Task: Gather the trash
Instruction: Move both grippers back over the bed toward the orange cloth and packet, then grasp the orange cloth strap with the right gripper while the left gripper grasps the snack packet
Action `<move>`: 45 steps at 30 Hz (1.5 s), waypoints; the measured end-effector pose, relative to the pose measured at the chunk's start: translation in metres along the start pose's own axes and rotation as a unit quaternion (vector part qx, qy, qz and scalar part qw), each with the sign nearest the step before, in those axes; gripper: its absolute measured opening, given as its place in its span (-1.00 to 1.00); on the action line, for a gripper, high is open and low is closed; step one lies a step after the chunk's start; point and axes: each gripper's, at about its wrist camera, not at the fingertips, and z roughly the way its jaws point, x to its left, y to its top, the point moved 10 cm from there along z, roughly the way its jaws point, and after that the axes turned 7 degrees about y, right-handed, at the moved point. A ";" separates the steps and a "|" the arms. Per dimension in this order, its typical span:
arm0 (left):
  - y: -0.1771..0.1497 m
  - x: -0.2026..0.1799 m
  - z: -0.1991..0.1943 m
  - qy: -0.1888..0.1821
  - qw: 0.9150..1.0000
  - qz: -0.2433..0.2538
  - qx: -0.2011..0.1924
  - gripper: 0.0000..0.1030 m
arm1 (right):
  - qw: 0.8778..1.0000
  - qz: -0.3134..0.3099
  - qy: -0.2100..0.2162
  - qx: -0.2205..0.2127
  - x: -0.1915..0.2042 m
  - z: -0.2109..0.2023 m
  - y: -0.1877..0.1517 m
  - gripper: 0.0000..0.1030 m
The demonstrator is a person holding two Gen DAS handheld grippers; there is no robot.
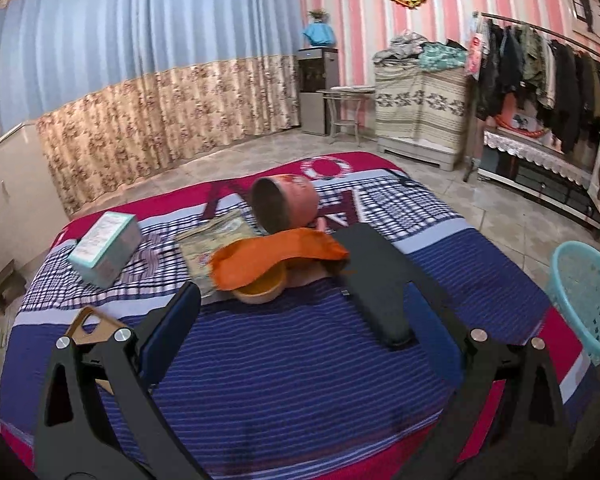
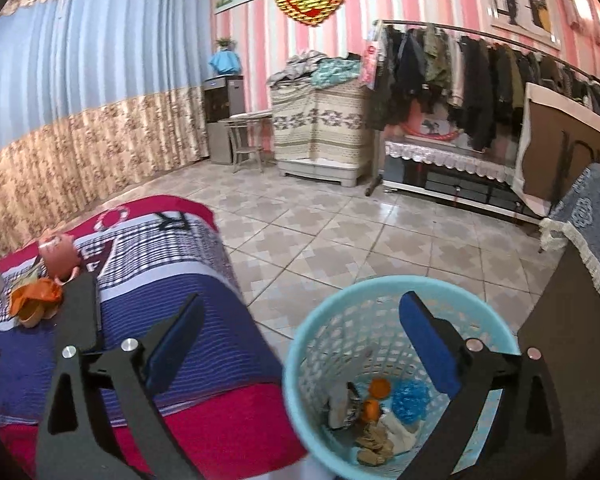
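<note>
Right gripper point(image 2: 300, 344) hangs over the light-blue mesh wastebasket point(image 2: 300, 344), jaws spread wide, nothing between them. Scraps point(image 2: 374, 408) lie at the basket bottom. Left gripper point(image 1: 296, 304) is also released and empty above the striped blanket point(image 1: 284, 360), pointing at an orange wrapper point(image 1: 276, 258) draped over a small bowl point(image 1: 260, 290).

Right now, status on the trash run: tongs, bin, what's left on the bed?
Both tongs open and empty: left over the bed, right above the blue basket. Trash already in basket. Orange wrapper, pink cup, box still on bed. Nothing blocking.
</note>
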 end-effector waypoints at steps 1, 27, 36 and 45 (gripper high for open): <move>-0.001 0.004 0.001 0.003 1.000 -0.001 0.000 0.89 | 1.000 -0.008 0.003 0.002 0.008 0.001 -0.001 0.85; -0.061 0.145 0.036 0.077 0.995 -0.037 0.059 0.89 | 0.986 -0.081 0.126 0.067 0.160 0.038 -0.054 0.85; -0.020 0.135 0.071 0.060 0.996 -0.037 0.059 0.89 | 0.983 -0.098 0.140 0.072 0.186 0.044 -0.059 0.85; -0.014 0.148 0.081 0.058 0.993 -0.063 0.083 0.89 | 0.966 -0.131 0.195 0.104 0.251 0.078 -0.057 0.85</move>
